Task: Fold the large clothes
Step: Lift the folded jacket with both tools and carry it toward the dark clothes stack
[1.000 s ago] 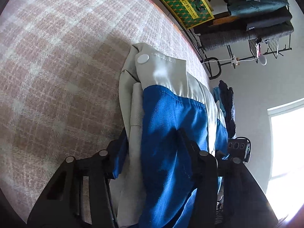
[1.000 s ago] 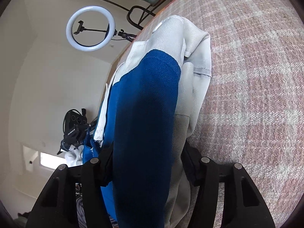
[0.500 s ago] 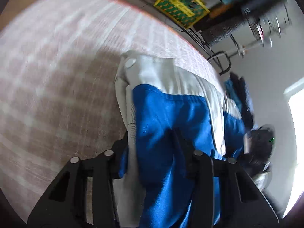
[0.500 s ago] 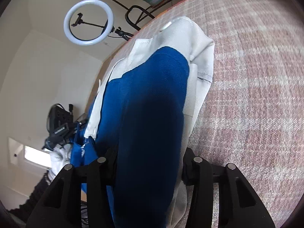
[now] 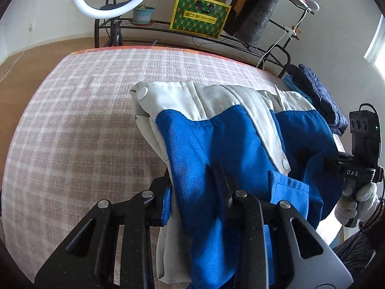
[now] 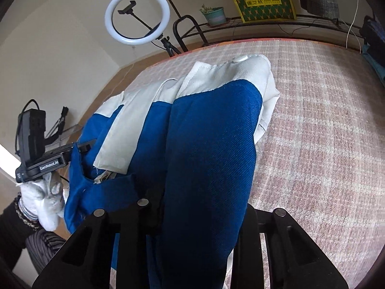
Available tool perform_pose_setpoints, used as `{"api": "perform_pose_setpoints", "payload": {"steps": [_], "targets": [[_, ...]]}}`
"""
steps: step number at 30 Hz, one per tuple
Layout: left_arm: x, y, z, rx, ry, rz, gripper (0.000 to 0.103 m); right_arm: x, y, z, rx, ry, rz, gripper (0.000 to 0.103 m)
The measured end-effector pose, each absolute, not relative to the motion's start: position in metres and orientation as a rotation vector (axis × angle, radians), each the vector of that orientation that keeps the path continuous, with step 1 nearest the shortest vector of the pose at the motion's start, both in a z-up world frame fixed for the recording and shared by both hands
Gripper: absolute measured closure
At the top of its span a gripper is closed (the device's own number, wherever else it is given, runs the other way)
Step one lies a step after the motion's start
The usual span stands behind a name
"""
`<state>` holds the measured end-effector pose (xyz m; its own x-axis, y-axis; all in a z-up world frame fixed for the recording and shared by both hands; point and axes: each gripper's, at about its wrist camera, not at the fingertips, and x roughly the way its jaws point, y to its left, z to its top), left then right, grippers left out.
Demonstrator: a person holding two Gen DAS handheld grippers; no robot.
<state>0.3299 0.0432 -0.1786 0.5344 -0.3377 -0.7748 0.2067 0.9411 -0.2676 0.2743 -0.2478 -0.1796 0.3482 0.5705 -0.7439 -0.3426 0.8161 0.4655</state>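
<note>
Your left tool (image 5: 192, 180) and right tool (image 6: 199, 200) have just been closing and now clamp the blue-and-cream jacket (image 5: 216, 130) — raised higher off the plaid bed (image 5: 72, 120) than a second ago, the ring light (image 6: 137, 19) newly in both views.

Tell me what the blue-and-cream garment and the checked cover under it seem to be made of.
Garment: a woven twill, likely cotton or a blend, matte; fine diagonal ribs show on the blue panels, with stitched seams and pale snap buttons.
Checked cover: a coarse, nubby woven cloth, perhaps wool-like, matte; its pink and white threads look fuzzy.
</note>
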Motion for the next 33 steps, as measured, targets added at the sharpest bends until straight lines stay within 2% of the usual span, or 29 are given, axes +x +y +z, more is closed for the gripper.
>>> {"api": "perform_pose_setpoints", "payload": {"steps": [18,33], "targets": [[0.306,-0.04,-0.148,-0.126,0.931,-0.447,0.076,0.242,-0.298,-0.14,0.176,0.999,0.507,0.076],[0.321,-0.218,-0.106,-0.073,0.856,-0.678,0.077,0.211,-0.447,-0.08,0.204,0.888,0.303,0.077]]}}
